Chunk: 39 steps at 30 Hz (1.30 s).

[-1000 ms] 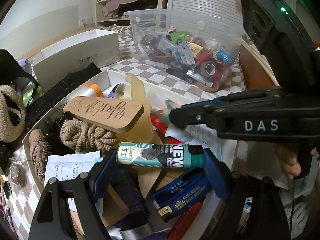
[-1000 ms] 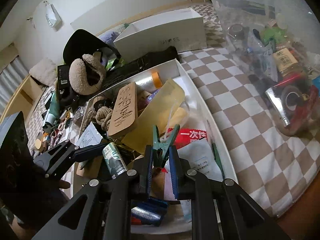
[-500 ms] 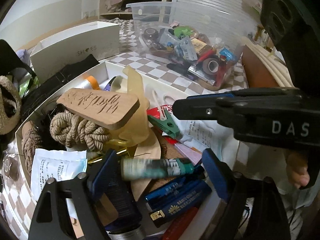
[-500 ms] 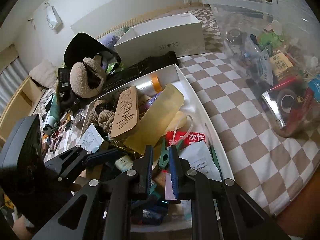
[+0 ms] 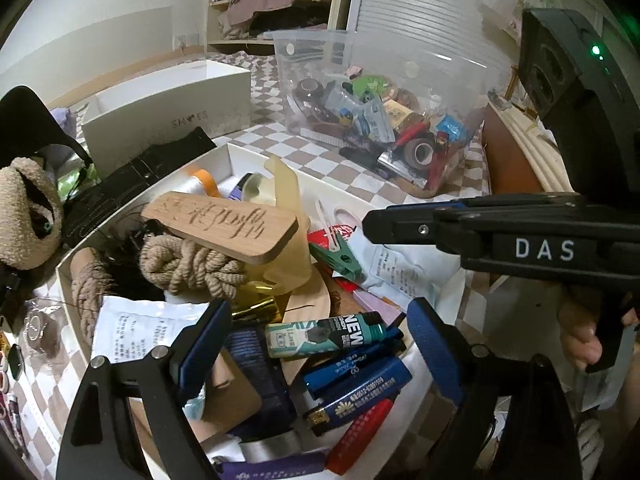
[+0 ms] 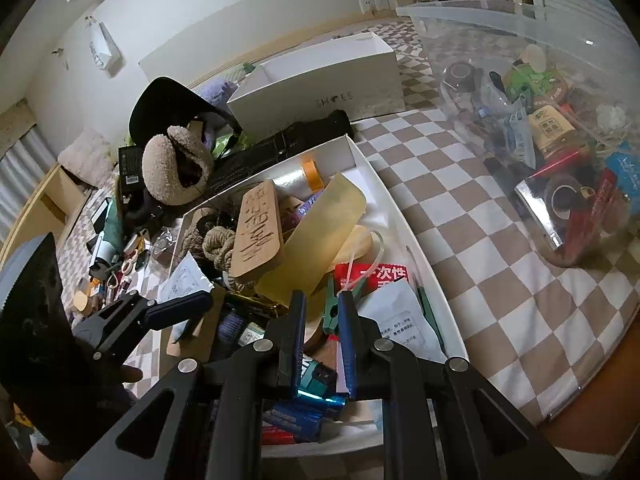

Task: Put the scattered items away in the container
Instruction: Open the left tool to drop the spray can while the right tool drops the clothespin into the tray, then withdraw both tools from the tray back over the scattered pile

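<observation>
Two claws are hovering over the white tray [image 5: 224,152] of clutter. Only the left view is showing the teal tube [image 5: 326,334] whole, lying loose between the gaping jaws of the left claw [image 5: 320,320]; a second ago it was pinched there. Only the right view is showing the green peg [image 6: 330,304] between the narrowly parted, empty jaws of the right claw [image 6: 322,300]. Beyond both, the clear bin [image 6: 520,24] is sitting on the checked surface [image 6: 460,216].

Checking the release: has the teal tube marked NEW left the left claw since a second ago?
Yes. The teal tube now lies in the white box atop the blue packs, below the open left claw.
</observation>
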Motion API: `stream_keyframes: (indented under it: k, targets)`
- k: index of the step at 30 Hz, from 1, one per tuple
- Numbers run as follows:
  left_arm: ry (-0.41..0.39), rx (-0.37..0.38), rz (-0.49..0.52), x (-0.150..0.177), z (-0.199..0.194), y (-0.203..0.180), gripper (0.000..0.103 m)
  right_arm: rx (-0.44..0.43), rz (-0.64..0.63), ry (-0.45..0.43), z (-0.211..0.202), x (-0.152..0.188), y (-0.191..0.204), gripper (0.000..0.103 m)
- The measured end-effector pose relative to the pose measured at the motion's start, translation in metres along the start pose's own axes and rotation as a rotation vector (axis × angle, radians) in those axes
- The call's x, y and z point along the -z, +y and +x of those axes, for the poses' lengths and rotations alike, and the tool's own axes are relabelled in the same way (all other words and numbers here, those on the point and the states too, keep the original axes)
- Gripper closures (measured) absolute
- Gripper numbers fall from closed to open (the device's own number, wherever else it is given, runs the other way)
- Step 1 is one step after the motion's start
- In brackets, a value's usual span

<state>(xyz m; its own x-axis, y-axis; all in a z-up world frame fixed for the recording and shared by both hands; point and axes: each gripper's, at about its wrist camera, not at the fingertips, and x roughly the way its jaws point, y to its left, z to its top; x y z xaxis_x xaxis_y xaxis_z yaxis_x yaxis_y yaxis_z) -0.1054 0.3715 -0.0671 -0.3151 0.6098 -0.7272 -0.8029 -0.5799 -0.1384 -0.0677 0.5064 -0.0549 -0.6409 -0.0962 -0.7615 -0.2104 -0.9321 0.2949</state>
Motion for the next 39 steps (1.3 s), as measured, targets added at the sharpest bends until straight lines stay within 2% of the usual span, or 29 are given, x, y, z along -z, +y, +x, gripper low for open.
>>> stream_keyframes:
  k: [5,6,7,9,14,17,18,27,33,39]
  targets:
    - [-0.020,-0.025,-0.017,0.001,-0.017,0.008,0.013,0.024,-0.028,-0.062,-0.015,-0.002,0.015,0.086]
    - [-0.027,-0.032,-0.022,0.001,-0.021,0.010,0.013,0.028,-0.034,-0.074,-0.018,-0.002,0.018,0.082]
    - [-0.032,-0.039,-0.028,0.001,-0.026,0.012,0.011,0.033,-0.039,-0.087,-0.021,-0.003,0.021,0.077]
    - [-0.047,-0.057,-0.042,0.001,-0.035,0.018,0.004,0.042,-0.050,-0.112,-0.027,-0.003,0.027,0.031]
    - [-0.085,-0.094,-0.071,0.004,-0.059,0.031,0.002,0.066,-0.079,-0.174,-0.042,-0.005,0.042,0.025]
    - [-0.118,-0.125,-0.084,0.006,-0.075,0.039,0.000,0.072,-0.095,-0.216,-0.051,-0.006,0.052,0.003]
    - [-0.132,-0.140,-0.088,0.008,-0.081,0.042,0.000,0.070,-0.102,-0.227,-0.052,-0.006,0.056,0.000]
    - [-0.177,-0.242,-0.148,0.024,-0.127,0.071,0.000,0.031,-0.132,-0.286,-0.056,-0.005,0.089,0.000]
    - [-0.190,-0.331,-0.195,0.039,-0.154,0.095,0.000,0.022,-0.156,-0.272,-0.050,-0.004,0.114,0.000]
    - [-0.215,-0.387,-0.243,0.056,-0.176,0.120,0.000,-0.006,-0.191,-0.273,-0.044,0.000,0.141,0.000]
